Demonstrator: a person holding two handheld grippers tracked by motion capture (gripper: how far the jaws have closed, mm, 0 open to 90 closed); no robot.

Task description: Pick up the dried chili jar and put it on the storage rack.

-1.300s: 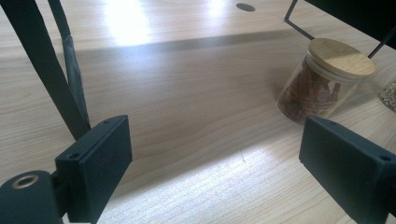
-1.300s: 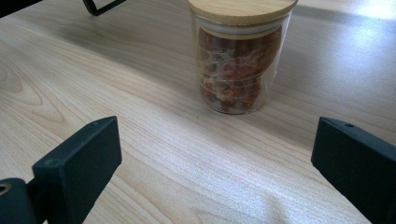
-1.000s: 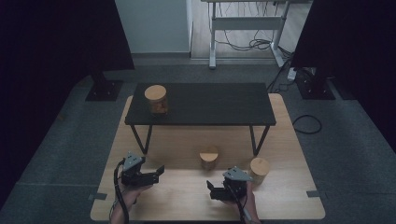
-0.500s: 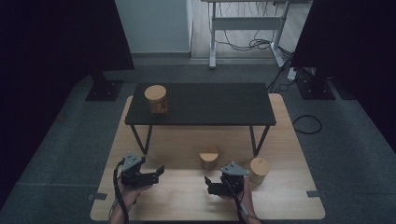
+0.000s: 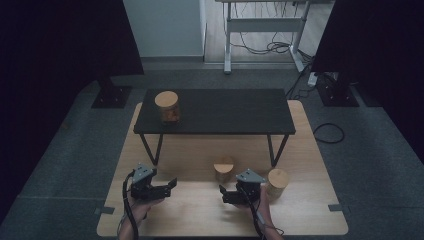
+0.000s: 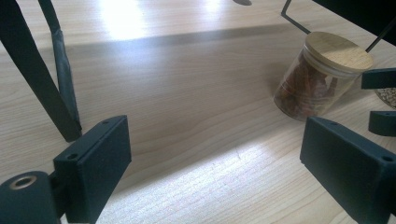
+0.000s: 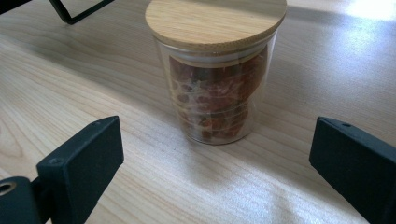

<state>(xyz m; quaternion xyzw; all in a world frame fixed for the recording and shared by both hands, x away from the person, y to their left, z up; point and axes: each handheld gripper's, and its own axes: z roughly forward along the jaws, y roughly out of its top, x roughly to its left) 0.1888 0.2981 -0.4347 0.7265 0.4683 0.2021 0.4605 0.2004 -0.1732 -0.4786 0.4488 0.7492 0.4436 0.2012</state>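
The jar (image 7: 215, 70) stood upright on the wooden table (image 5: 200, 210), its long axis vertical and its bamboo lid facing up, near the front edge of the black shelf (image 5: 215, 112). It held reddish-brown dried pieces; no label was visible. The right gripper (image 5: 230, 194) faced it, jaws wide apart and clear. The left gripper (image 5: 167, 187) was likewise spread, holding nothing.

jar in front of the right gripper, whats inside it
The jar holds reddish-brown dried pieces, visible through the clear glass. The wooden lid hides the top layer, so what they are is unclear.
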